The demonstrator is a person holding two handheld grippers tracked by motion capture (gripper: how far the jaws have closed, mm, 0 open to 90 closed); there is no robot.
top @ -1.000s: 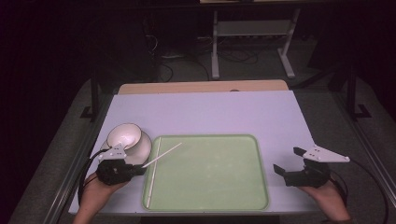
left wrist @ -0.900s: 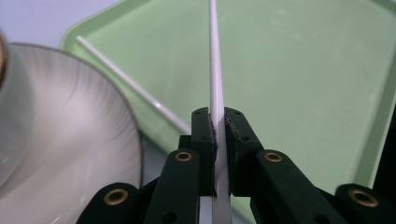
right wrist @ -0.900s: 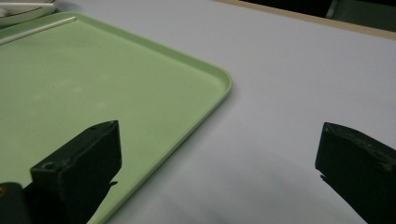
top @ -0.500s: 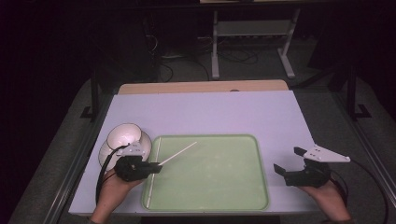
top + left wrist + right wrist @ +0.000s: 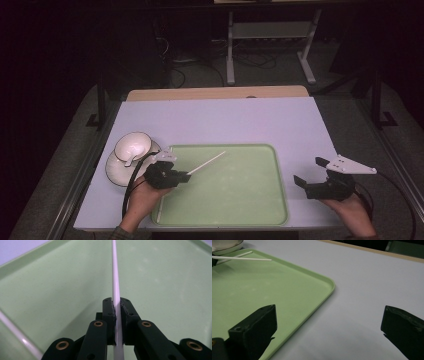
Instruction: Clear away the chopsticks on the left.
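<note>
A thin white chopstick is clamped between the jaws of my left gripper, its free end pointing right and away over the green tray. In the left gripper view the chopstick runs straight up from my left gripper, just above the tray floor. A second white chopstick lies along the tray's left edge and crosses the lower left corner as a chopstick. My right gripper rests open on the table right of the tray, nothing between its fingers.
A white bowl sits on a white plate just left of the tray, close to my left hand. The lilac table top stretches behind the tray to a wooden strip. From my right gripper's side the tray's corner lies nearby.
My left gripper has carried the chopstick rightward from the tray's left rim to over the tray's left part. The right gripper has stayed put.
</note>
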